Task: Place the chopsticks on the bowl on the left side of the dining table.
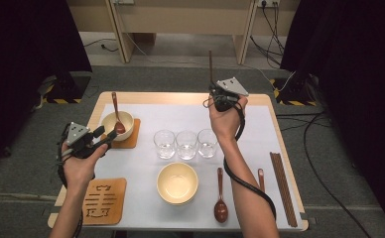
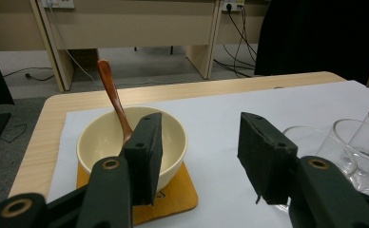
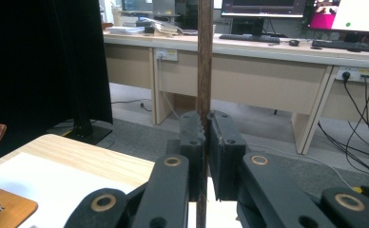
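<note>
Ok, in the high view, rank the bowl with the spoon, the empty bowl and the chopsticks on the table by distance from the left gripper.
1. Bowl with the spoon: just right of the left gripper, on its coaster.
2. Empty bowl: centre front.
3. Chopsticks on the table: far right edge.

I see the dark brown wooden chopstick (image 3: 204, 61) standing upright, pinched low on its length above the table's far edge, its top rising well above the grip.

Your left gripper (image 1: 102, 138) sits low at the table's left, jaws standing apart and empty — forearm reaching straight forward. Your right gripper (image 1: 213, 91) is raised at the far edge, jaws clamped together.
</note>
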A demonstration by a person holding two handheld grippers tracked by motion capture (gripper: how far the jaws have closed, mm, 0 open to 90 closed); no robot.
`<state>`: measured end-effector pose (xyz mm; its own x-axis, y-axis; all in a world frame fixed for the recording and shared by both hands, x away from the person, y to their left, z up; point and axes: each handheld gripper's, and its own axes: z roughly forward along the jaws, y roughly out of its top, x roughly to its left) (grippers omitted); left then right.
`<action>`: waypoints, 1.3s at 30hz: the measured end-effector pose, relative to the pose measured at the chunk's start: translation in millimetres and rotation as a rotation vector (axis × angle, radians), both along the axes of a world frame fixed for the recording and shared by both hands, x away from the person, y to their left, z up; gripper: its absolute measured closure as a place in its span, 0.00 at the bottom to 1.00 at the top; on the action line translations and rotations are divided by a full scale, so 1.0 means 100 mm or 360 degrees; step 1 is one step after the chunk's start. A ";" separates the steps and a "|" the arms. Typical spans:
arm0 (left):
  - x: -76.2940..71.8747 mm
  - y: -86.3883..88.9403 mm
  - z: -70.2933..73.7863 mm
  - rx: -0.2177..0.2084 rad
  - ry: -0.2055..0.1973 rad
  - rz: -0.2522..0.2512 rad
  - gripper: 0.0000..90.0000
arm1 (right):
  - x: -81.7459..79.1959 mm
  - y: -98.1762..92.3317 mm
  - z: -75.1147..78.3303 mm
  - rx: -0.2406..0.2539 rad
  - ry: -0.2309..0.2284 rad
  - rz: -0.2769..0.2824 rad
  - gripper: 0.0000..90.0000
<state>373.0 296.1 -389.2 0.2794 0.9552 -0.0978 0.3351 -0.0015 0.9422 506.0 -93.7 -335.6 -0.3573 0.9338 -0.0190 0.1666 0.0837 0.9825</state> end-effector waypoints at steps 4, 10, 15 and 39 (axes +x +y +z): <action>0.00 0.00 0.00 0.0002 0.0000 0.0001 0.56 | 0.01 0.03 -0.01 -0.0013 -0.0012 0.0013 0.94; 0.00 0.00 0.00 -0.0001 -0.0005 0.0002 0.56 | 0.02 0.05 -0.03 -0.0036 -0.0020 0.0015 0.95; 0.00 0.00 0.01 -0.0003 -0.0008 0.0004 0.56 | 0.02 0.07 -0.03 -0.0021 -0.0027 0.0016 0.95; 0.00 0.00 0.01 -0.0006 -0.0017 0.0007 0.56 | 0.07 0.16 -0.07 0.0029 -0.0042 0.0067 0.95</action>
